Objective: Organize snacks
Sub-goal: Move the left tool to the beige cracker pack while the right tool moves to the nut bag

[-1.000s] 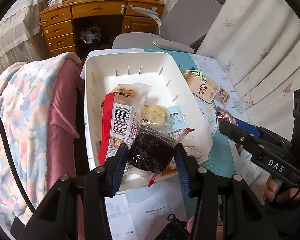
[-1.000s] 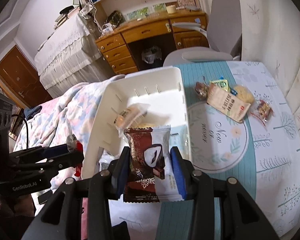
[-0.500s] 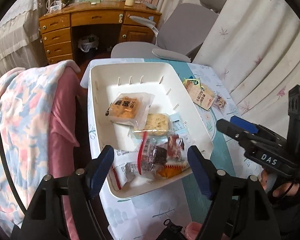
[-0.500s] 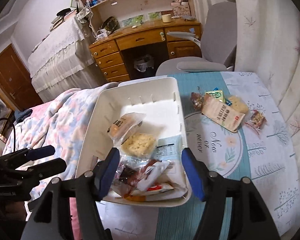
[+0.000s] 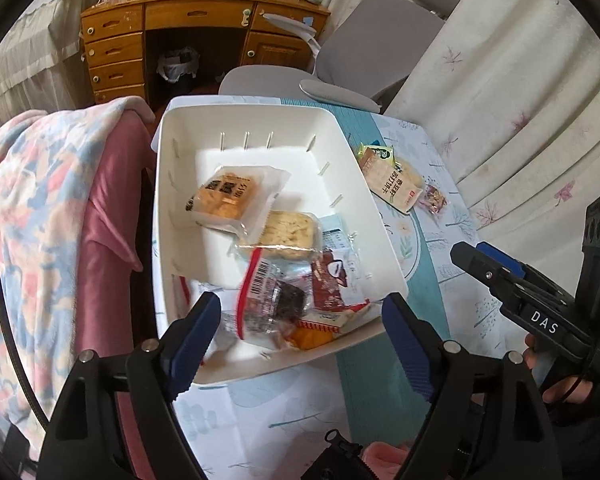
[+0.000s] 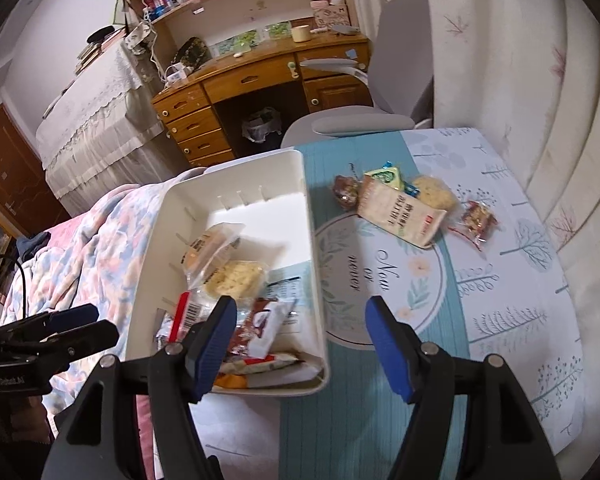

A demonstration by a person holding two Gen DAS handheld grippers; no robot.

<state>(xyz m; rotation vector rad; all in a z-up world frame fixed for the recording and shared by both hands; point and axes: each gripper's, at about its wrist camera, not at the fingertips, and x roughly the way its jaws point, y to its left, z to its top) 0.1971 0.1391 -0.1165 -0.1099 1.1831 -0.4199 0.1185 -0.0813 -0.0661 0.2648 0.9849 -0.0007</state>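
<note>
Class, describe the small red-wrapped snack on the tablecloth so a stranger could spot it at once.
Start at the white bin, then look right to the snacks loose on the tablecloth. The red snack lies farthest right, apart from the tan packet; it is the only red-edged one there.

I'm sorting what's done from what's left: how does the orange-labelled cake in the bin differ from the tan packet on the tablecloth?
The orange-labelled cake lies inside the white bin; the tan packet lies outside it on the tablecloth. The cake's wrapper is clear, showing the food; the packet is opaque and printed. The cake looks squarish; the packet is longer and flat. Both are sealed, and neither is held by a gripper.
</note>
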